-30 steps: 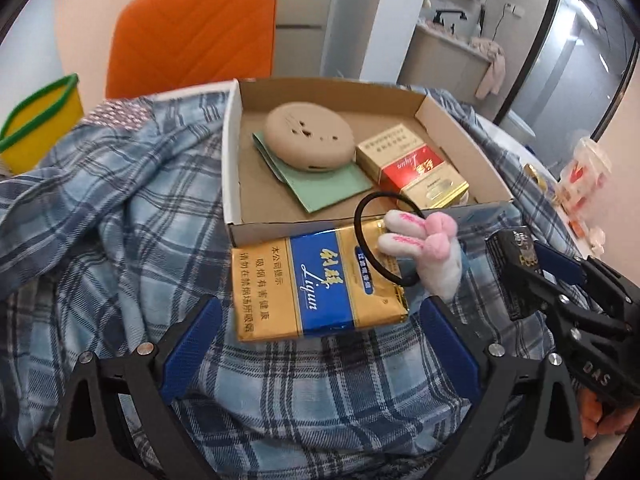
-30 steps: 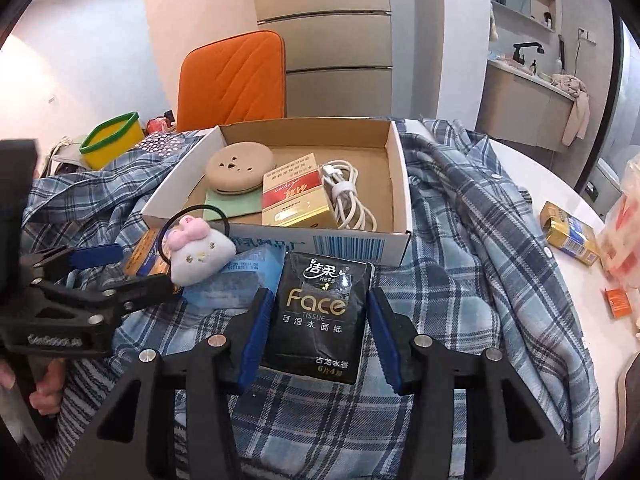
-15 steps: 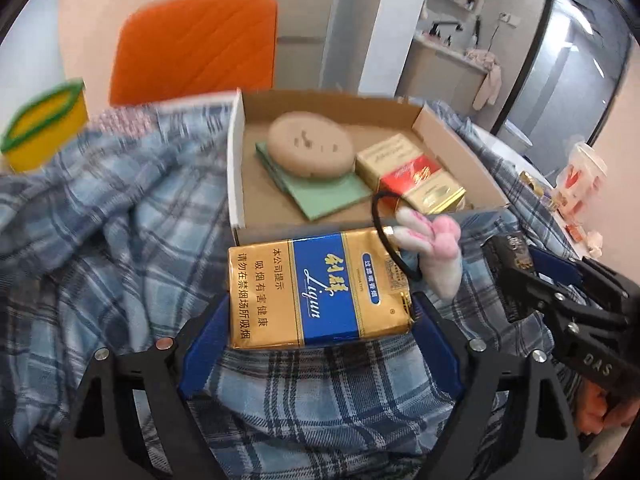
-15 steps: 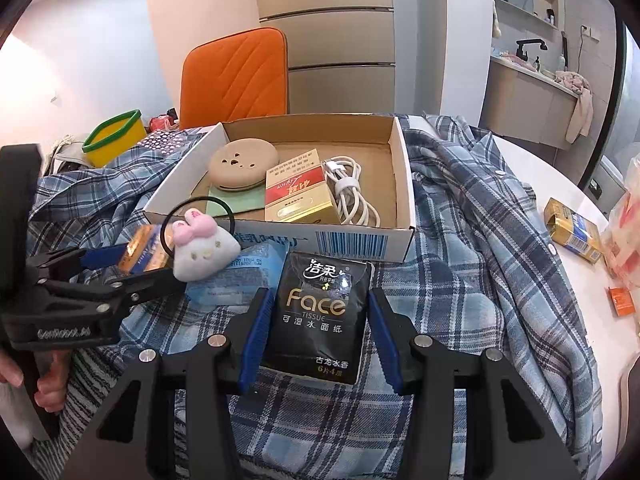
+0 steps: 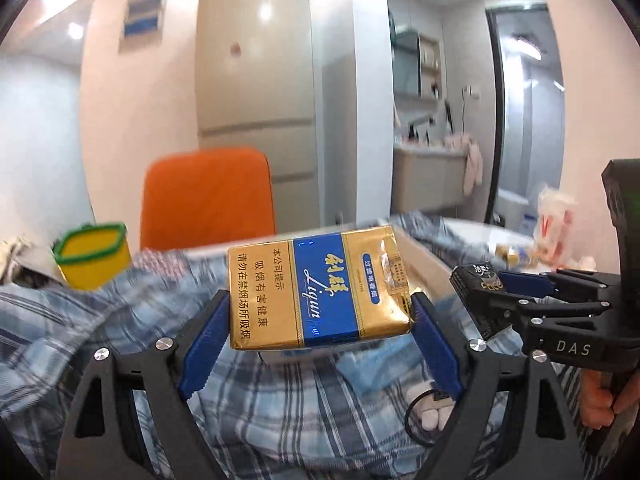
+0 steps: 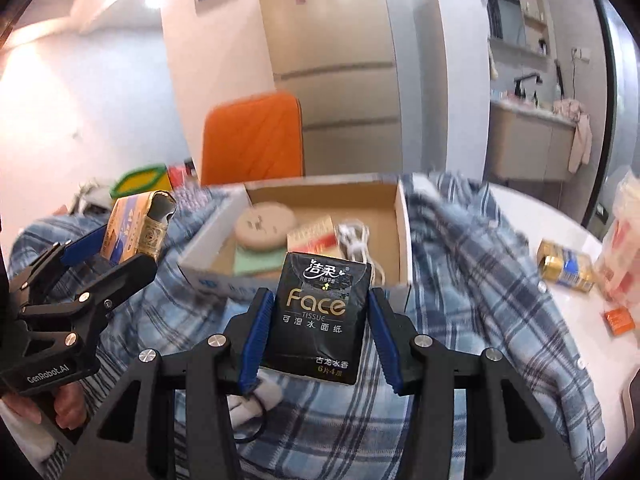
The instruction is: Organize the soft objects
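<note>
My left gripper (image 5: 320, 312) is shut on a gold and blue cigarette pack (image 5: 316, 288) and holds it in the air above the plaid shirt (image 5: 120, 340). It also shows in the right wrist view (image 6: 136, 232). My right gripper (image 6: 320, 320) is shut on a black Face tissue pack (image 6: 320, 316), lifted in front of the cardboard box (image 6: 402, 236). The pink plush hair tie (image 5: 432, 416) lies on the shirt below both grippers. The box holds a round beige pad (image 6: 264, 228), a green cloth (image 6: 256, 262), a red and gold pack (image 6: 316, 238) and a white cable (image 6: 356, 240).
An orange chair (image 6: 252, 136) stands behind the table. A yellow bin with a green rim (image 5: 94, 254) sits at the far left. A gold pack (image 6: 568, 268) and orange wrappers (image 6: 620, 318) lie on the white table at the right. A light blue packet (image 5: 372, 364) lies on the shirt.
Both grippers have risen and tilted up with their packs off the shirt. The plush hair tie stayed on the shirt and now lies below them.
</note>
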